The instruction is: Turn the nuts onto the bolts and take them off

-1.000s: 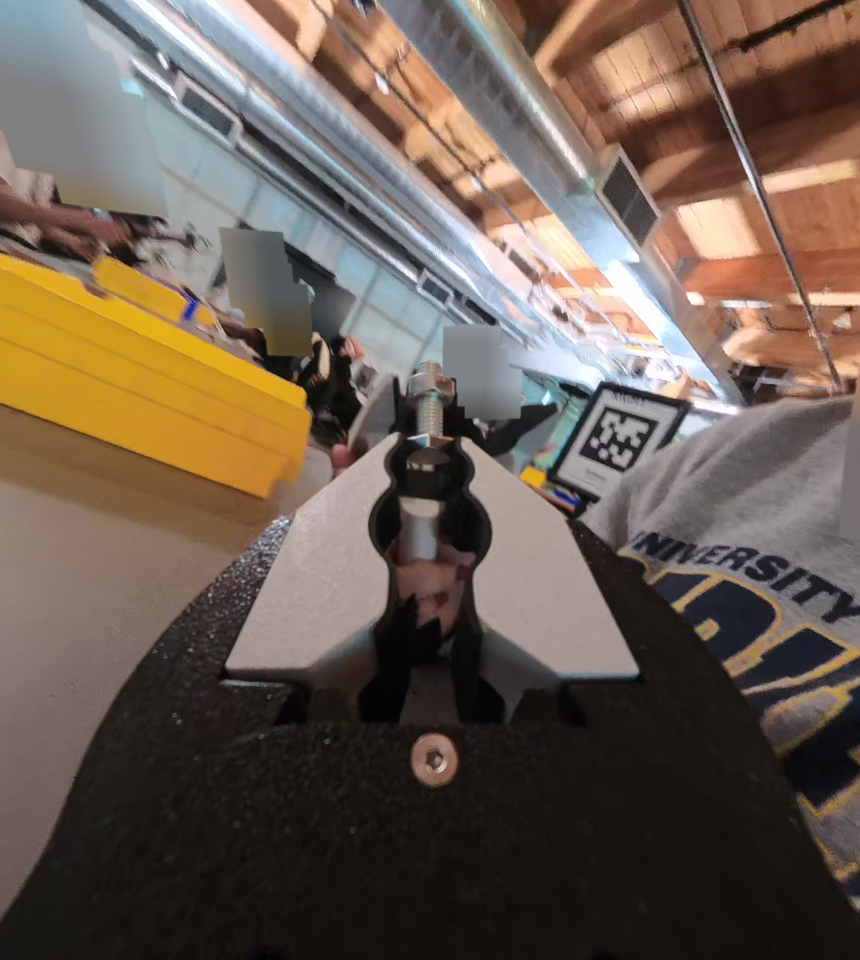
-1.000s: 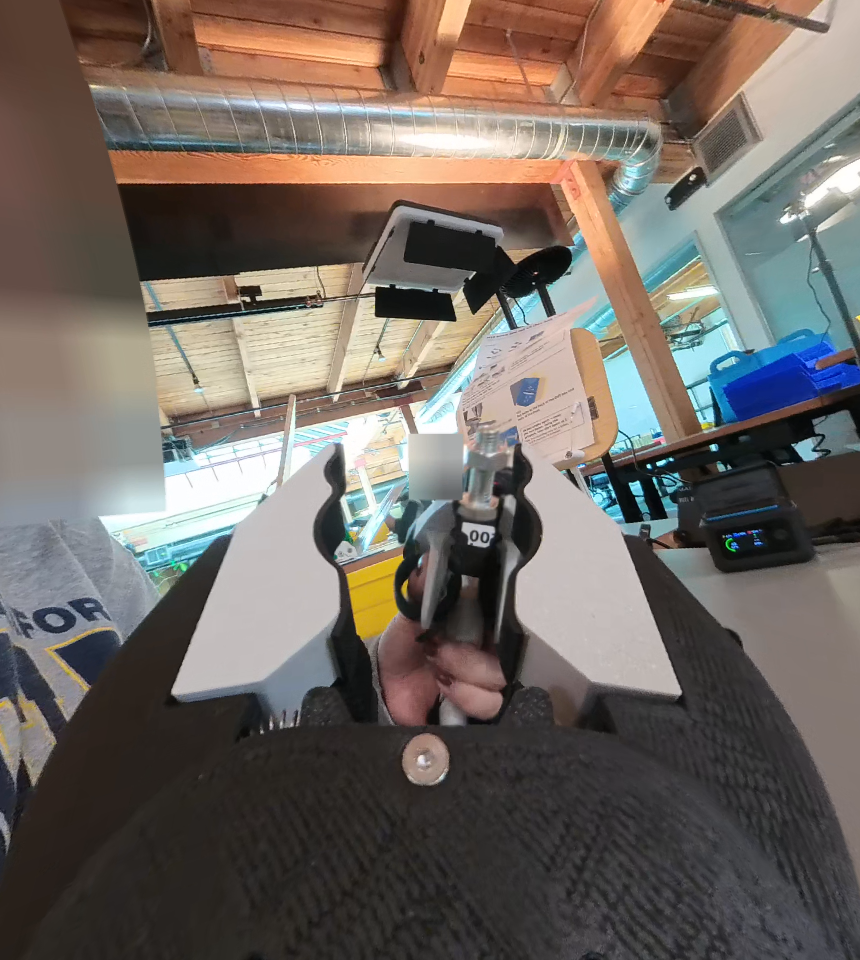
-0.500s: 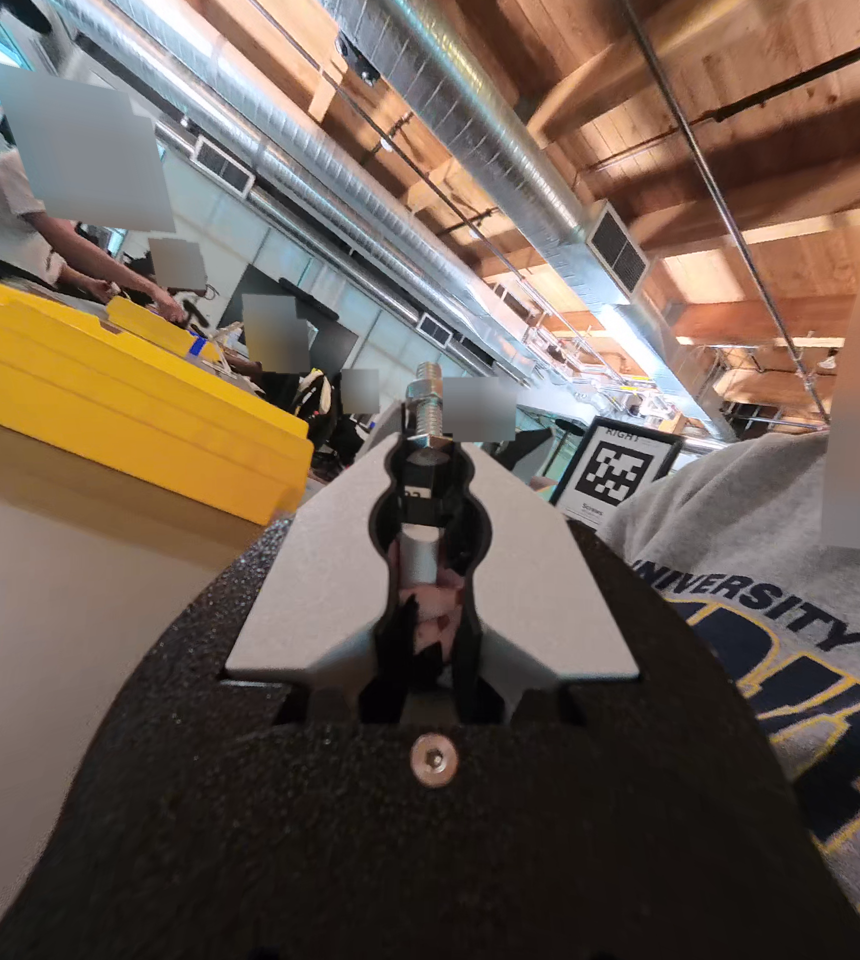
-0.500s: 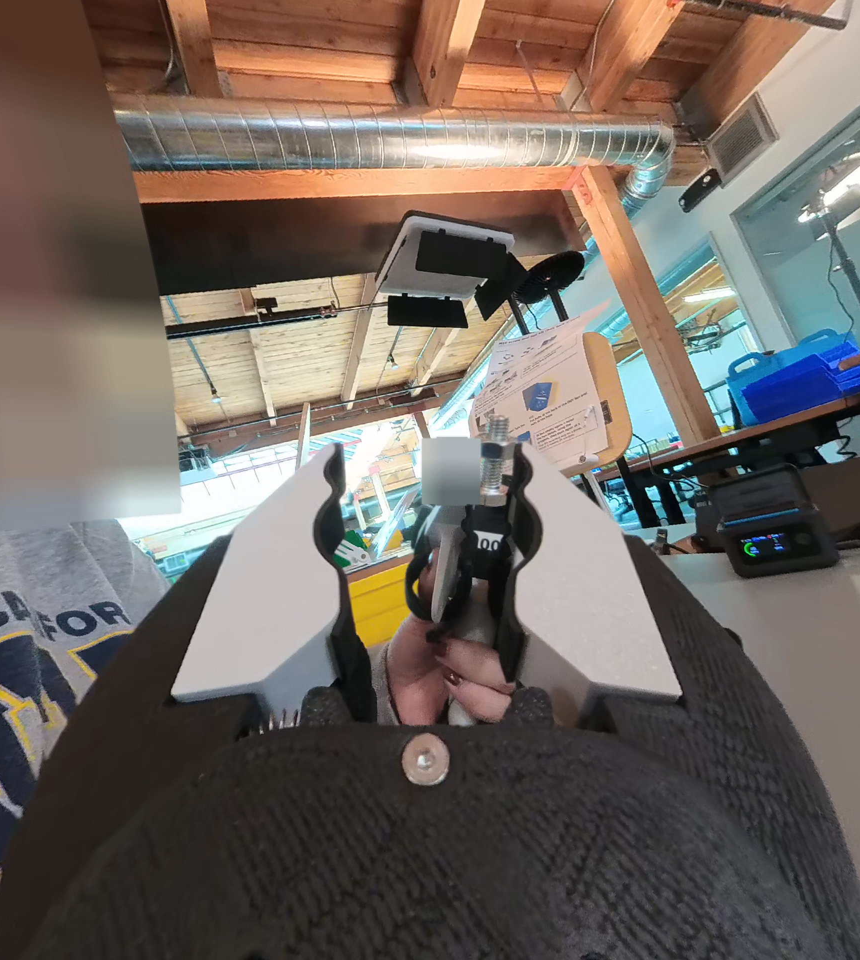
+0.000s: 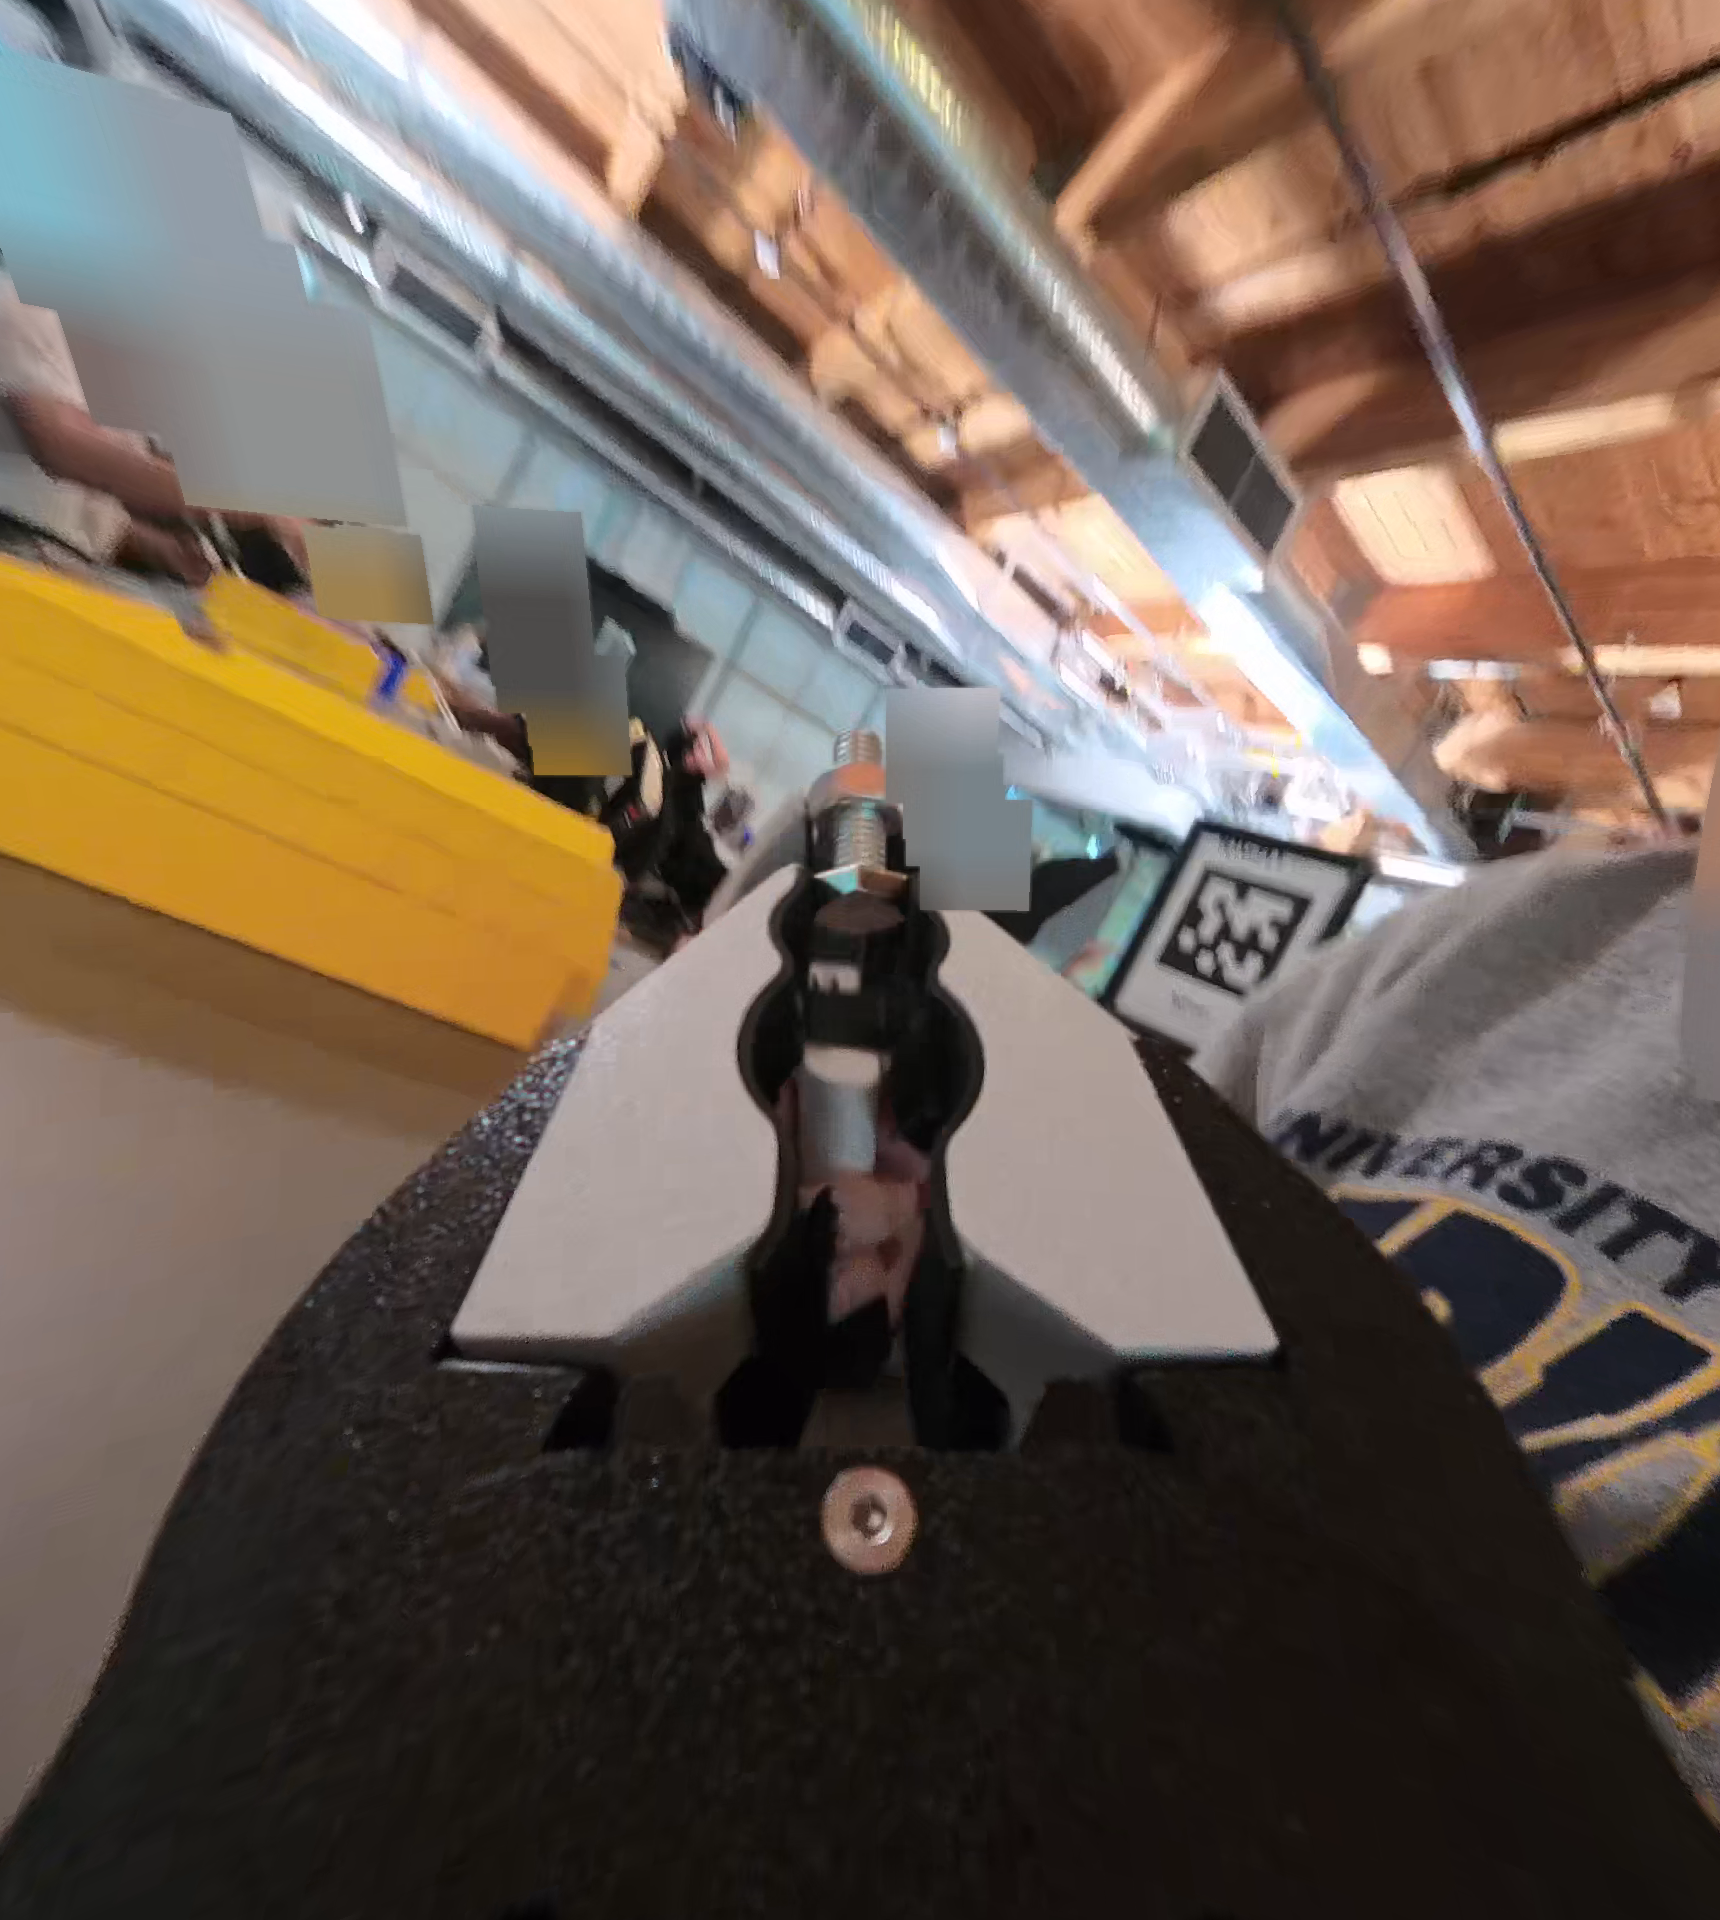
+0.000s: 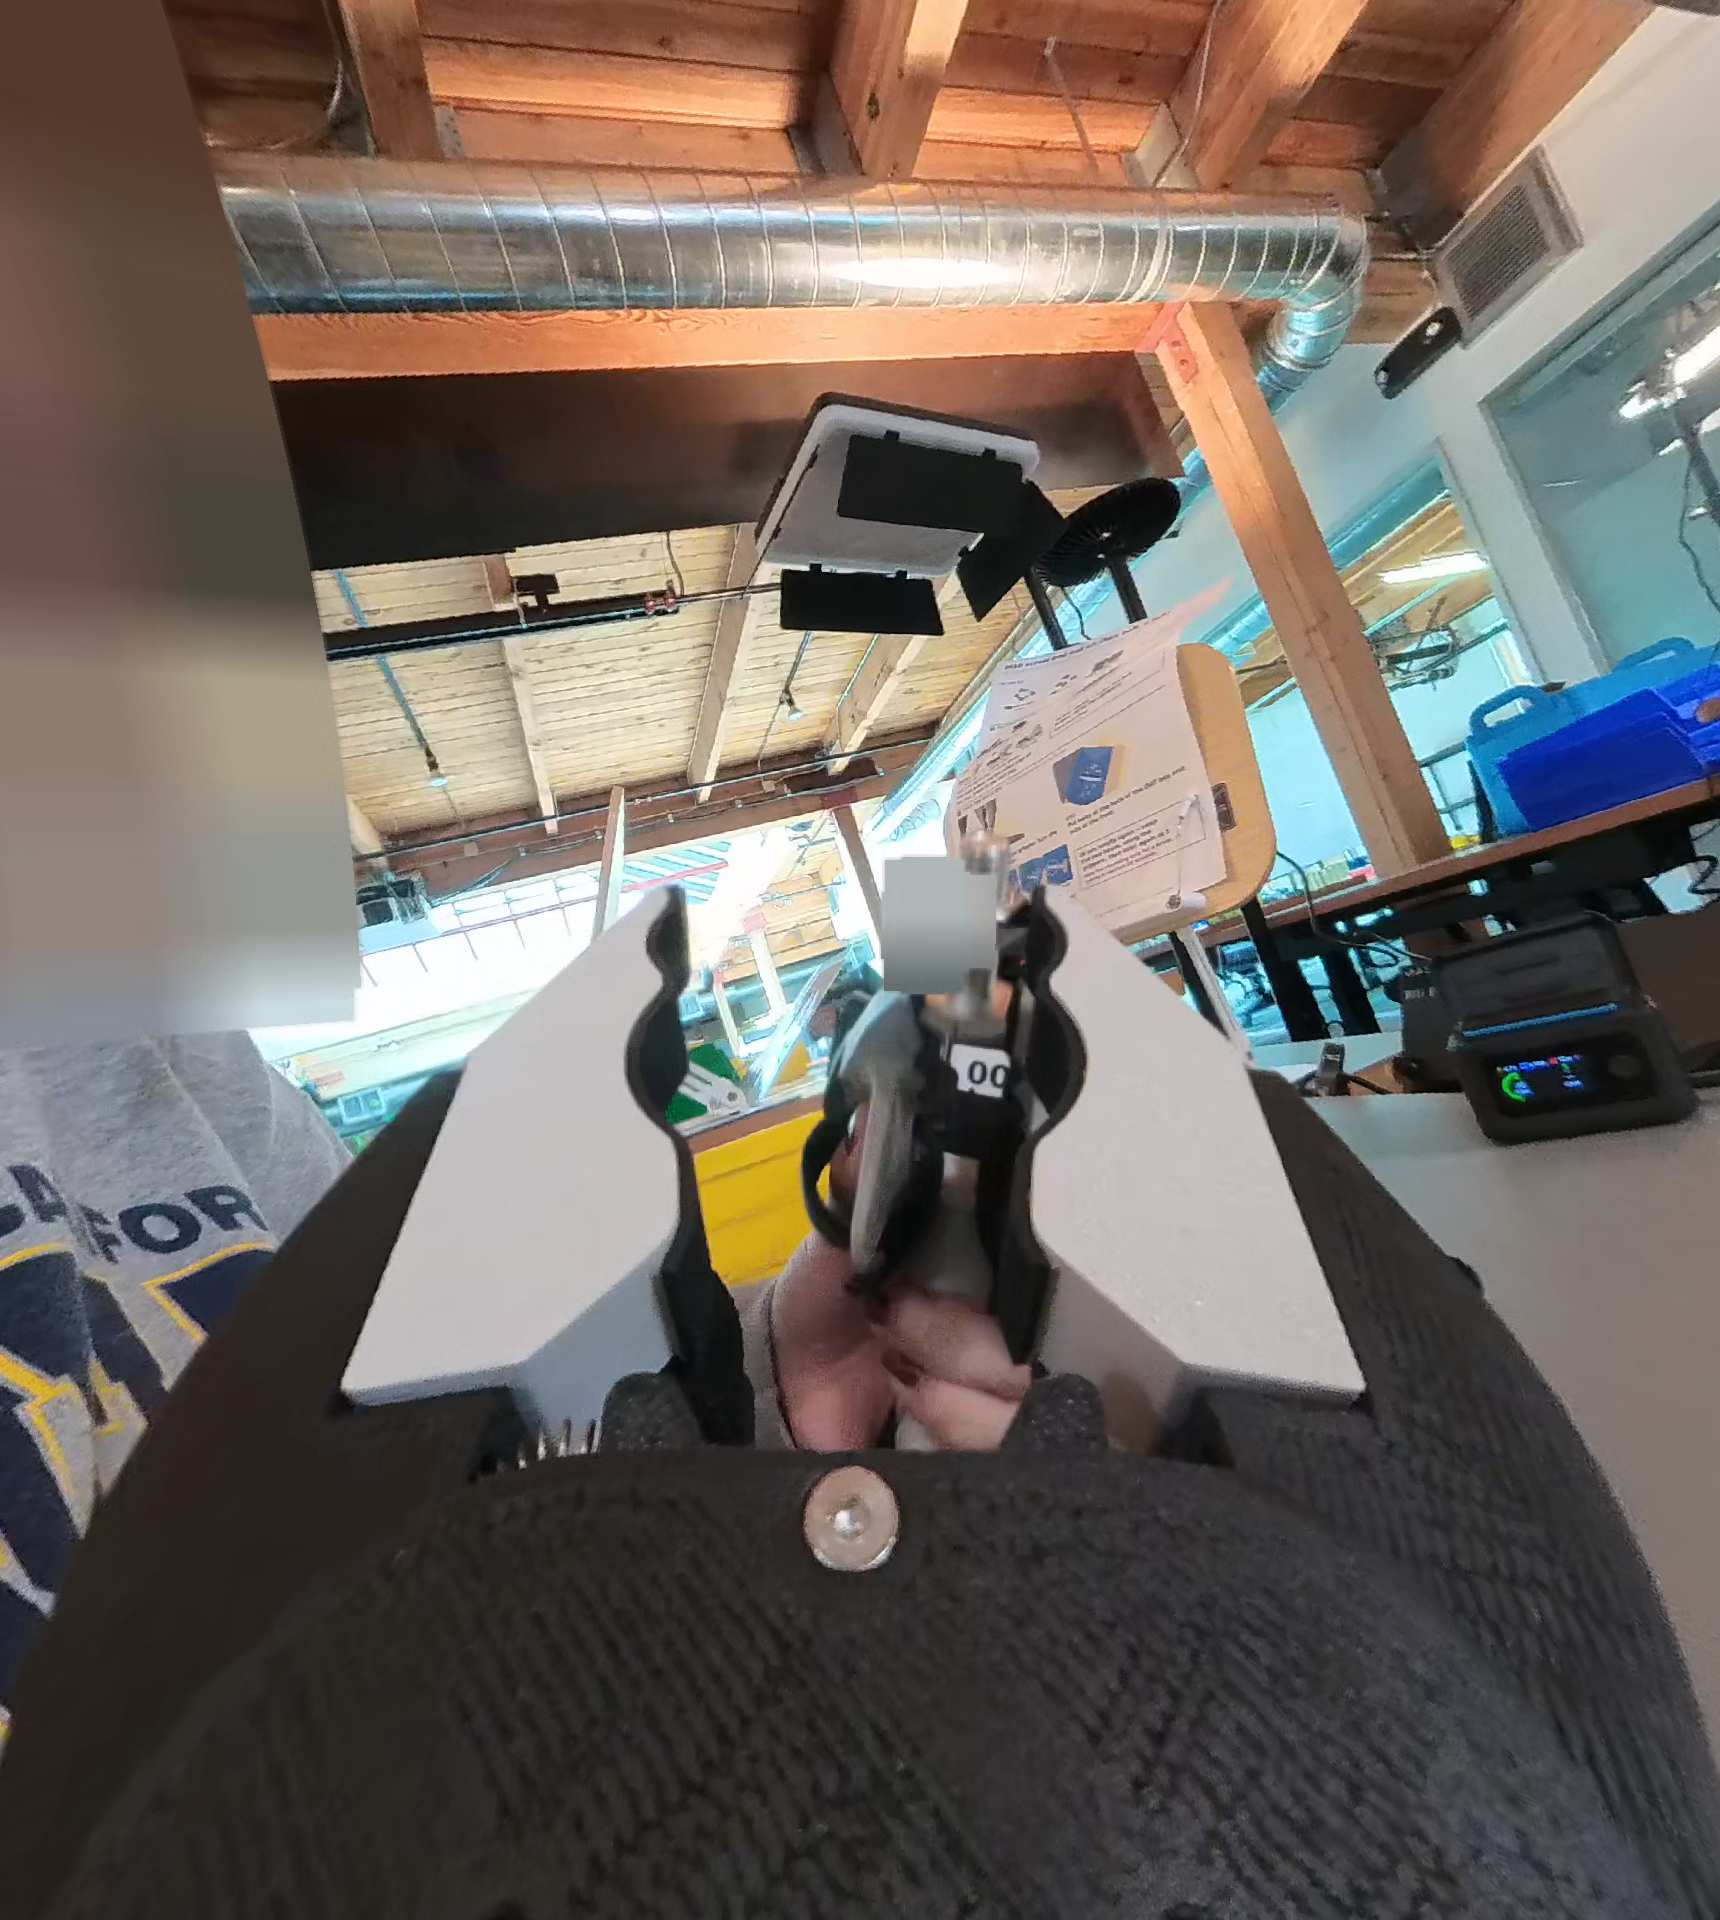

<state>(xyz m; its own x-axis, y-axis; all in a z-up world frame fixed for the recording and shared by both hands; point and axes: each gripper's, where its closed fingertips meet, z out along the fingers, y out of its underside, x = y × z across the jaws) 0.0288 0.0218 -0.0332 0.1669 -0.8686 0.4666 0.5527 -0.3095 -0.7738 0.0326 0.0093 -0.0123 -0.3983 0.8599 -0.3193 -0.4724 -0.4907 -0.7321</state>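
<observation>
Left gripper (image 5: 858,914) is nearly closed, its pale fingers (image 5: 669,1153) clamping the bolt (image 5: 854,821) at the very tips, so the threaded shank juts up beyond them toward the ceiling. Right gripper (image 6: 861,935) stands spread, with a clear gap between its fingers (image 6: 1178,1164); it holds nothing. Through that gap the right wrist view shows the left gripper's front and the hand (image 6: 897,1361) around its handle, with the bolt just visible near the right finger's tip.

Both tools are tilted steeply upward, well above the grey tabletop (image 5: 108,1195), and the two cameras face one another, close to the person's grey sweatshirt (image 5: 1562,1143).

On the shank sits a nut (image 5: 851,781), near the thread's upper end, with bare thread below it.

Judged from its metal sheen, the bolt is stiff, hard and light; smooth steel will likely slip against the pads, so a grip across the hexagonal flats should serve better than one on the threads. The nut is small, and the spread fingers would probably need to close squarely on opposite flats to turn it.
</observation>
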